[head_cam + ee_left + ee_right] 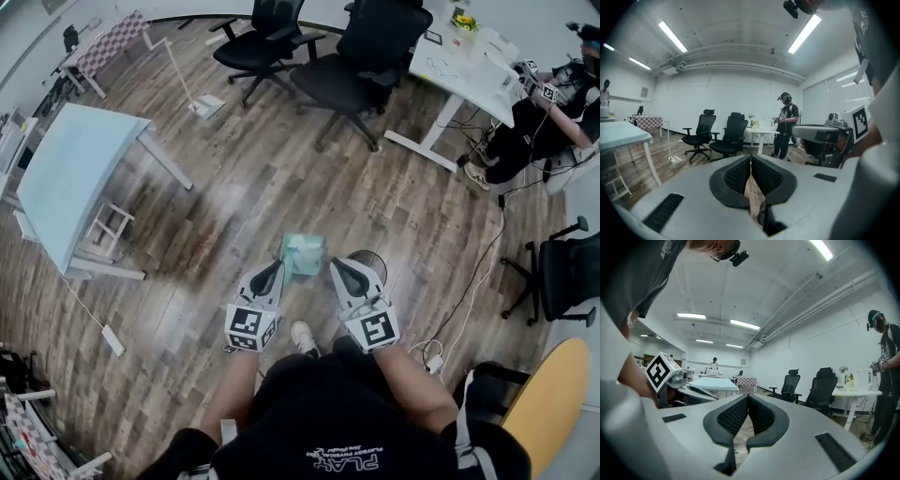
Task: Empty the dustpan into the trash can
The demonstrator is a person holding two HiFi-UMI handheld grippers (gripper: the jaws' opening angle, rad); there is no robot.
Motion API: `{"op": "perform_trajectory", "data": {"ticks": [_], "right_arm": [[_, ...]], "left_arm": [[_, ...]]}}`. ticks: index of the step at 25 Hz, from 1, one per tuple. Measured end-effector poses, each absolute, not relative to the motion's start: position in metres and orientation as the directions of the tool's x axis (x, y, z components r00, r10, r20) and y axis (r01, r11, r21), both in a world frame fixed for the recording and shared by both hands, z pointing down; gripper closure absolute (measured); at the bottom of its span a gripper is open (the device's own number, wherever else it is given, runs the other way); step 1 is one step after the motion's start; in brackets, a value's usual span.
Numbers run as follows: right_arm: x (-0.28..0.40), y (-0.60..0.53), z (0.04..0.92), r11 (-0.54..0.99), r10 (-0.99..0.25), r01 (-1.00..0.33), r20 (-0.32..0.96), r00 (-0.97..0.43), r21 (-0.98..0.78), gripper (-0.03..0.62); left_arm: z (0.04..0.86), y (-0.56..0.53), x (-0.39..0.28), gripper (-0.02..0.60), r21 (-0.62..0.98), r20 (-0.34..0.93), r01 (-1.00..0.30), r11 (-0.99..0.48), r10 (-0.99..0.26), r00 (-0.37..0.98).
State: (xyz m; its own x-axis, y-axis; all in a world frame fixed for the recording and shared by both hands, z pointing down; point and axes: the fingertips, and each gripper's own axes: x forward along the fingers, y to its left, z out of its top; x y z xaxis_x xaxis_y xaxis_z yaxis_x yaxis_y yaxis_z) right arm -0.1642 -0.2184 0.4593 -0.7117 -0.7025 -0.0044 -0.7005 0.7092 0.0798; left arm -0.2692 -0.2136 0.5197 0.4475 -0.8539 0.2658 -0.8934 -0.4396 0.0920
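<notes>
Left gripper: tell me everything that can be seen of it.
The left gripper is a pale grey, plastic-looking tool held by the person, with a cube of black-and-white square markers at its rear. In its own view the two jaws carry black, ribbed pads and stand shut tip to tip, with nothing between them. It points forward over the wood floor. In the head view its tip lies next to a pale teal object; whether they touch cannot be told.
</notes>
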Motion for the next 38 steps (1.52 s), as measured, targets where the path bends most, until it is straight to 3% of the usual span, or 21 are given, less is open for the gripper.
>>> {"op": "perform_trajectory", "data": {"ticks": [9,15,16,18,19,32,38], "right_arm": [[-0.161,-0.243,0.494,0.721,-0.693,-0.690,0.056,-0.719,0.062,0.569],[-0.156,-0.259,0.524,0.743,-0.668,-0.668,0.089,-0.739,0.030,0.569],[-0.155,-0.261,0.528,0.745,-0.666,-0.667,0.092,-0.741,0.018,0.569],[-0.151,-0.264,0.537,0.745,-0.663,-0.667,0.102,-0.742,-0.005,0.569],[-0.149,-0.265,0.542,0.744,-0.663,-0.668,0.108,-0.741,-0.010,0.569],[-0.132,-0.272,0.608,0.746,-0.637,-0.664,0.230,-0.735,-0.055,0.569],[-0.120,-0.267,0.629,0.727,-0.641,-0.681,0.265,-0.720,-0.091,0.569]], "left_arm": [[0.561,-0.241,-0.268,0.555,0.104,0.342,-0.904,-0.415,-0.838,0.424],[0.615,-0.256,-0.269,0.554,0.070,0.475,-0.931,-0.358,-0.809,0.347],[0.625,-0.258,-0.268,0.535,0.085,0.497,-0.934,-0.348,-0.797,0.342],[0.646,-0.261,-0.268,0.433,0.128,0.539,-0.938,-0.321,-0.772,0.338],[0.655,-0.262,-0.270,0.419,0.138,0.559,-0.943,-0.303,-0.762,0.327],[0.780,-0.282,-0.272,0.313,0.160,0.755,-0.968,-0.191,-0.608,0.245],[0.823,-0.288,-0.269,0.310,0.176,0.823,-0.971,-0.163,-0.516,0.236]]}}
